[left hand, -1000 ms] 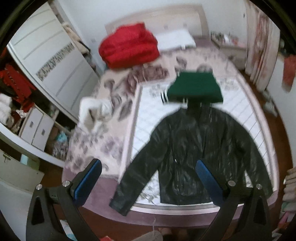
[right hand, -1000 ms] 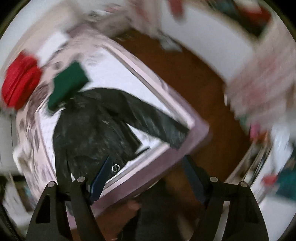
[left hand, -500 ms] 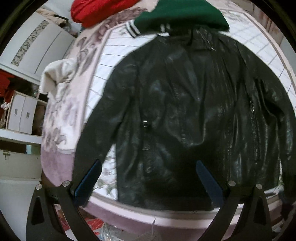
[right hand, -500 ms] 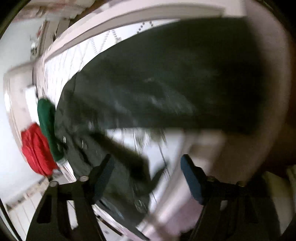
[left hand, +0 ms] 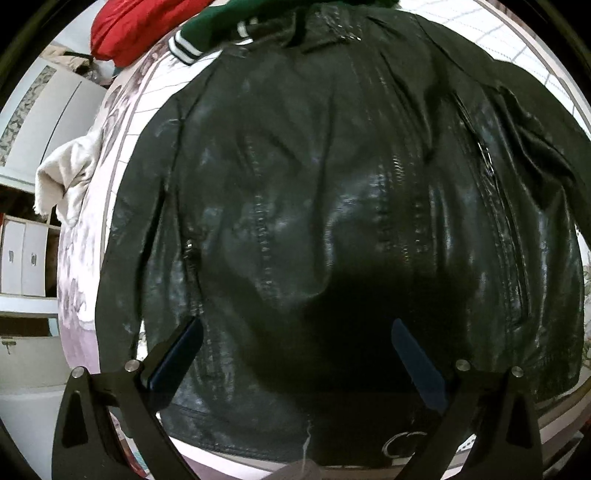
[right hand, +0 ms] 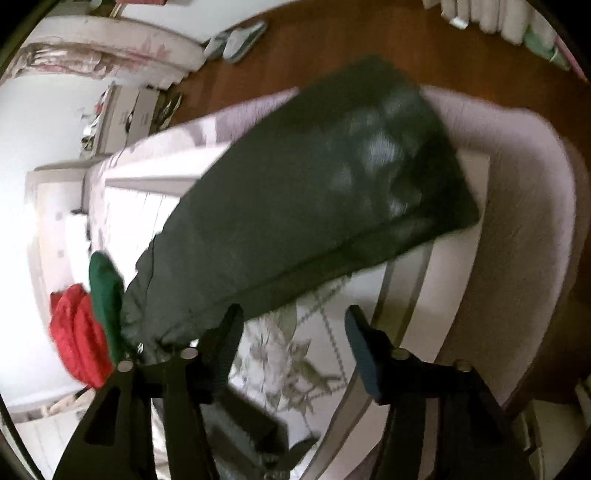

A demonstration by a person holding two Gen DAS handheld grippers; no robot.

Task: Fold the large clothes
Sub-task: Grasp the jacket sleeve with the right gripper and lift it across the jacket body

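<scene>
Black leather jacket (left hand: 332, 206) spread flat on bed (right hand: 517, 177), left gripper (left hand: 295, 354) open above its hem, right gripper (right hand: 291, 347) open beside sleeve (right hand: 314, 206), gripping nothing.

Bed (left hand: 79, 266) — pale lilac cover with a grey floral print and a white grid-patterned panel. Red bundle of fabric (left hand: 140, 26) at the far end of the bed; folded green garment (left hand: 218, 18) with white-striped ribbing just beside it. Cream cloth (left hand: 66, 177) crumpled at the bed's left edge. White wardrobe (left hand: 40, 110) and white drawer unit (left hand: 22, 258) beyond that edge. Brown wooden floor (right hand: 314, 44) — a pair of grey slippers (right hand: 236, 40) on it.
</scene>
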